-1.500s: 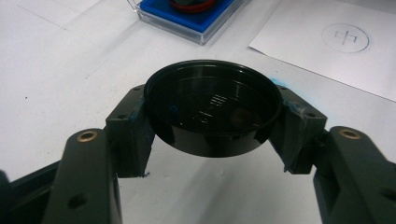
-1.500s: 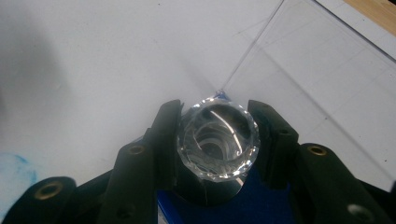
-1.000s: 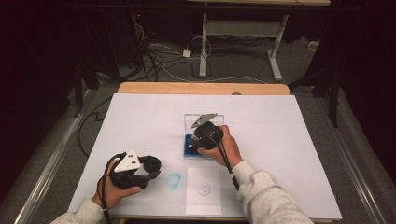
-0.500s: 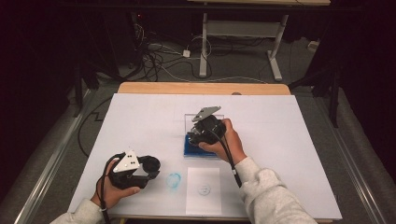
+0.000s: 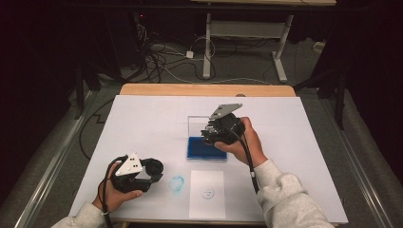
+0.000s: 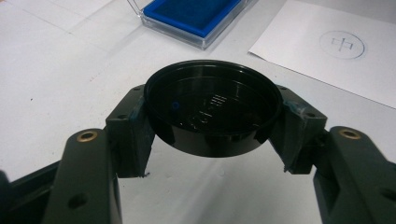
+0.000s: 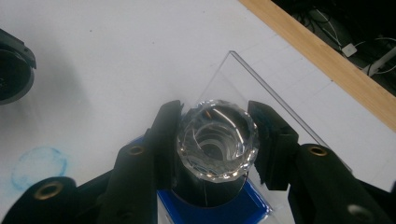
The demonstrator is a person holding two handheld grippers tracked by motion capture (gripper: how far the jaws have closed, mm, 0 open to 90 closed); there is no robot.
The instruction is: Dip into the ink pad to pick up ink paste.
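I'm seeing a glossy black plastic cap (image 6: 212,112), a faceted clear-topped stamp (image 7: 218,140), a deep blue ink pad (image 5: 207,147) in its clear plastic case, and matt white paper (image 5: 207,194) on a wood-edged table (image 5: 204,90).

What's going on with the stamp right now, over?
Left tool shut on black cap, low over the table. Right tool shut on stamp, above blue ink pad. Paper sheet waiting. Nothing in the way.
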